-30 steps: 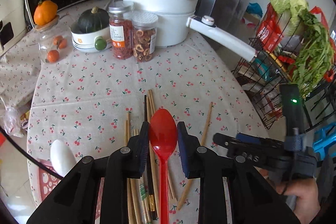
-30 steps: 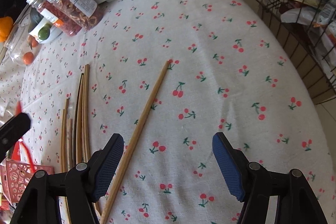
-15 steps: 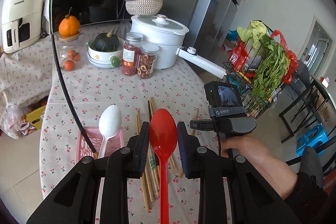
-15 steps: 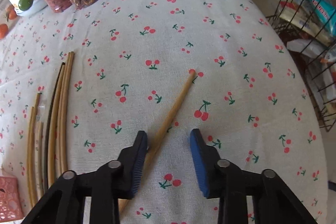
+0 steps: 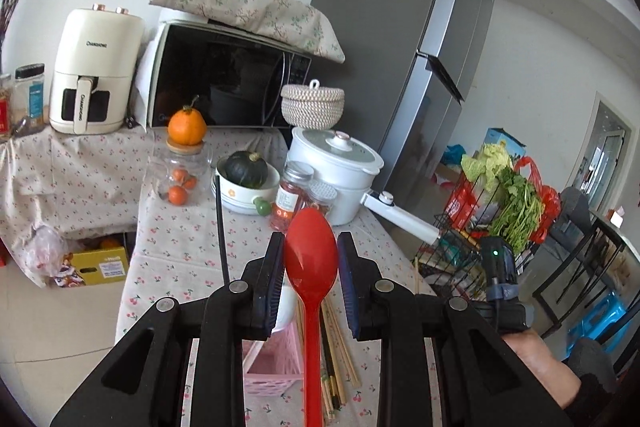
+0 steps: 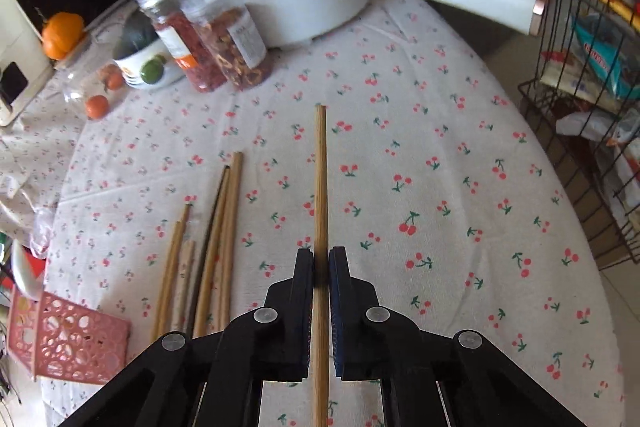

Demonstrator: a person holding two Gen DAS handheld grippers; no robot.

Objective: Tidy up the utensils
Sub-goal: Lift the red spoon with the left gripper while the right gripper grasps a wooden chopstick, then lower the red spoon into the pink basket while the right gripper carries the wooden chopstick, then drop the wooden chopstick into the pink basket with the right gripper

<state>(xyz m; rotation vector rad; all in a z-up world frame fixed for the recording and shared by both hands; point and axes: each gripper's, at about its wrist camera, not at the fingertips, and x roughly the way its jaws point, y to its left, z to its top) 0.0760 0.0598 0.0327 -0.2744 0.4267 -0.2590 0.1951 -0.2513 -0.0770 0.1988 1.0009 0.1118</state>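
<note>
Moved since earlier: left tool (image 5: 311, 281) rose and tilted up, so its view took in the microwave (image 5: 224, 87) and fridge (image 5: 404, 67); right tool (image 6: 321, 277) had just been closing, its jaws coming in on the single chopstick that had lain loose between them.
Left view, tool: narrow, pads on either side of the red spoon (image 5: 311, 267), which was carried bowl-forward above the worktop (image 5: 180, 239).
Left view, spoon: handle ran back toward the camera; bowl stood in front of the spice jars (image 5: 294, 193).
Left view, below the tool: pink basket (image 5: 272, 367) with a white spoon (image 5: 286, 307) partly hidden, and a bundle of chopsticks (image 5: 340, 359) just right of it.
Left view, far side: white pot (image 5: 334, 163), bowl with a dark squash (image 5: 245, 183), glass jar (image 5: 178, 167) topped by an orange fruit.
Left view, right edge: a hand (image 5: 536, 359) held the other device near the wire rack (image 5: 472, 227).
Right view, tool: clamped on a bamboo chopstick (image 6: 320, 187), which pointed straight away toward the pot.
Right view, worktop: other chopsticks (image 6: 208, 247) lay in a loose group to the left, apart from the held one.
Right view, near left: pink basket (image 6: 68, 339) at the cloth's edge.
</note>
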